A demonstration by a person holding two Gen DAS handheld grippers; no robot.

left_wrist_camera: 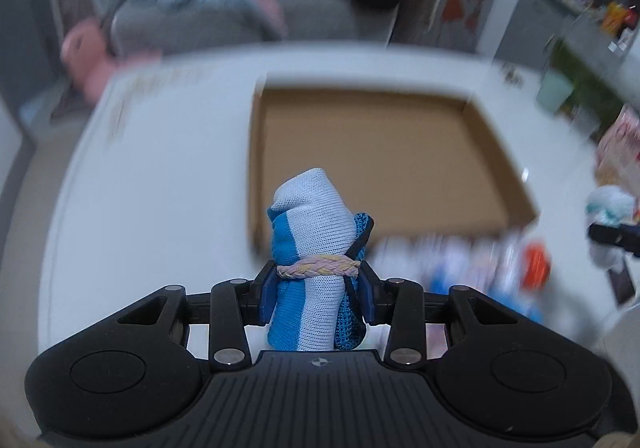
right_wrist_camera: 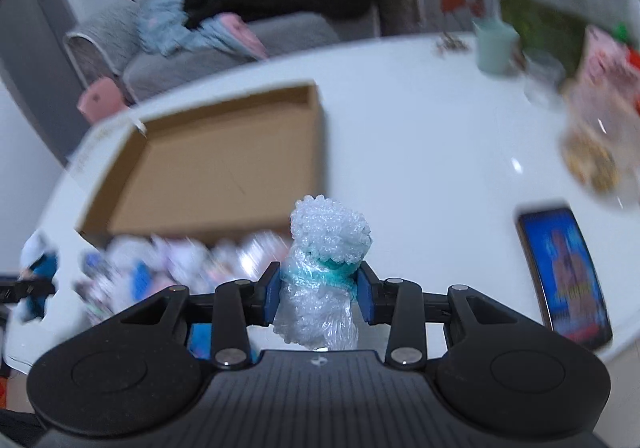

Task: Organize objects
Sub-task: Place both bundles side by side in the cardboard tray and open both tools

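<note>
My left gripper (left_wrist_camera: 318, 288) is shut on a rolled blue-and-white sock bundle (left_wrist_camera: 310, 244) tied with a pastel braided band, held above the white table in front of an open cardboard box (left_wrist_camera: 360, 152). My right gripper (right_wrist_camera: 318, 294) is shut on a white fluffy roll with a teal band (right_wrist_camera: 326, 272), wrapped in clear plastic, held to the right of the same box (right_wrist_camera: 224, 168). The box looks empty. A blurred pile of small rolled items (left_wrist_camera: 460, 268) lies along the box's near edge, also in the right wrist view (right_wrist_camera: 168, 268). The right gripper with its roll shows at the far right of the left wrist view (left_wrist_camera: 612, 232).
A phone (right_wrist_camera: 564, 272) with a lit screen lies on the white table (right_wrist_camera: 420, 152) at right. A mint cup (right_wrist_camera: 494, 46) and snack bags (right_wrist_camera: 600, 120) stand at the back right. A grey sofa (left_wrist_camera: 240, 16) with clothes is behind the table.
</note>
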